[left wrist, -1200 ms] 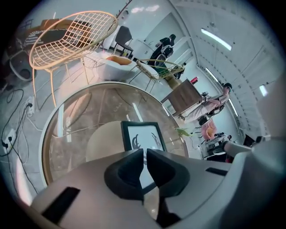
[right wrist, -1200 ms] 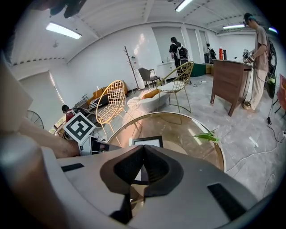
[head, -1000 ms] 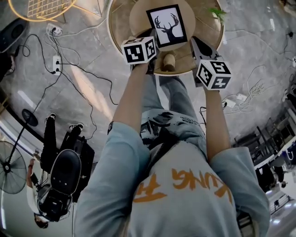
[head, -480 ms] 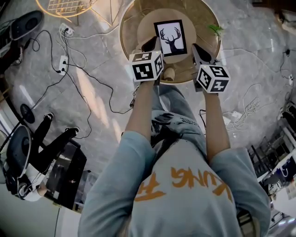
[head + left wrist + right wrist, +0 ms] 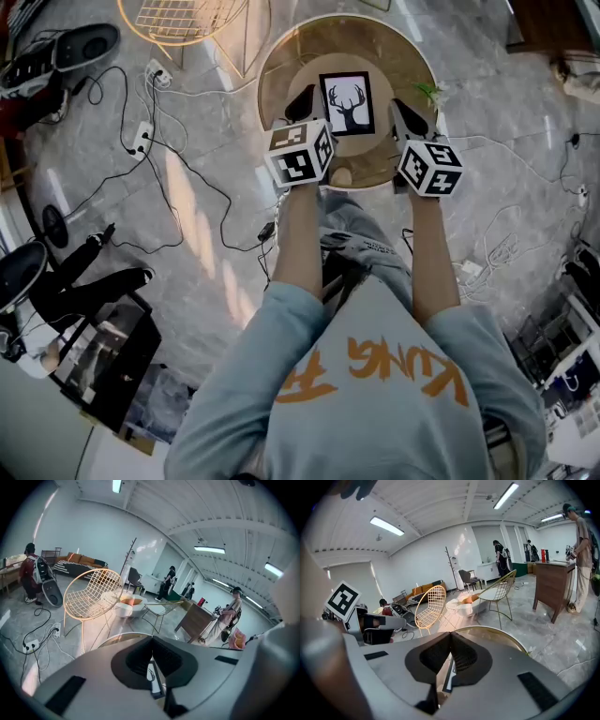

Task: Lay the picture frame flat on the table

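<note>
Left hand-held gripper [image 5: 305, 95], right hand-held gripper [image 5: 399, 106]: jaws together, nothing held, flanking black-framed antler picture [image 5: 346, 103] at centre of round gold-rimmed glass counter [image 5: 289, 58]. Possible hazard: closed-jaw nudge skidding frame off edge.

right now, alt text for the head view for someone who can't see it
Seen from above, a person holds a left claw and a right claw, both shut and empty, either side of a deer-print picture frame on a round table.

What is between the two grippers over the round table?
The picture frame with the deer drawing sits between the left gripper and the right gripper, on the round table. The head view shows it.
</note>
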Tool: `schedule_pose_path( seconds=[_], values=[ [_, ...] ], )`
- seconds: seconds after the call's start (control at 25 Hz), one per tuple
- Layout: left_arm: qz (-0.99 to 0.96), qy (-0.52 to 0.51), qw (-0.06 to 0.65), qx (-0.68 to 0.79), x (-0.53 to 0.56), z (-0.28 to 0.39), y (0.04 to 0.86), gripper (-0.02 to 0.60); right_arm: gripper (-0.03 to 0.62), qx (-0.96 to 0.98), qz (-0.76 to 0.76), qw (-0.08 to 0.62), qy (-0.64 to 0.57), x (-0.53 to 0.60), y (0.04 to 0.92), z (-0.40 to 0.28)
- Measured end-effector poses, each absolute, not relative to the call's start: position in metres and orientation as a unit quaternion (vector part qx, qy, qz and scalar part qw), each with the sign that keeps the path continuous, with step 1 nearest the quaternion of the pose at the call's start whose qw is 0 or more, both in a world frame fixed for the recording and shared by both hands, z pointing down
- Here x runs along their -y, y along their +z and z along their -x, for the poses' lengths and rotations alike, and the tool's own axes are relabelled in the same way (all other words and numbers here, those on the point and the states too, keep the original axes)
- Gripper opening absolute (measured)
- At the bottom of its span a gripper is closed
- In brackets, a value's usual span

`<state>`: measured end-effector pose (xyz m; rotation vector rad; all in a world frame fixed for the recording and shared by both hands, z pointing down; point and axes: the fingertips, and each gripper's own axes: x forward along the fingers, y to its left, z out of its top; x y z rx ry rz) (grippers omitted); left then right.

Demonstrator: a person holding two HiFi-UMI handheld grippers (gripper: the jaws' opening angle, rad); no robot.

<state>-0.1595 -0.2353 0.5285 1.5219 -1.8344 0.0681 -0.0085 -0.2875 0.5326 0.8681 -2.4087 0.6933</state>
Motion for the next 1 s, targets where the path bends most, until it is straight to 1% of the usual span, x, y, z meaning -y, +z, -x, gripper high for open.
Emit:
schedule_pose_path(
  seconds=[0.32,0.6,0.8,1.0],
  values=[
    [-0.606,0.015,0.316,0.73,0.223,0.148,0.462,0.02,-0.003,0.892,-0.339,0.163,0.251,0.301,0.461,0.002],
    [-0.648,0.002,0.246,0.721,0.231,0.137,0.371,0.02,-0.003,0.914,-0.331,0.089,0.219,0.313,0.378,-0.002],
    [-0.658,-0.009,0.172,0.733,0.225,0.131,0.303,0.02,-0.003,0.939,-0.276,0.019,0.205,0.303,0.311,0.003],
    [-0.647,-0.014,0.103,0.756,0.205,0.127,0.251,0.02,-0.003,0.949,-0.276,0.004,0.152,0.295,0.264,-0.009]
  ],
)
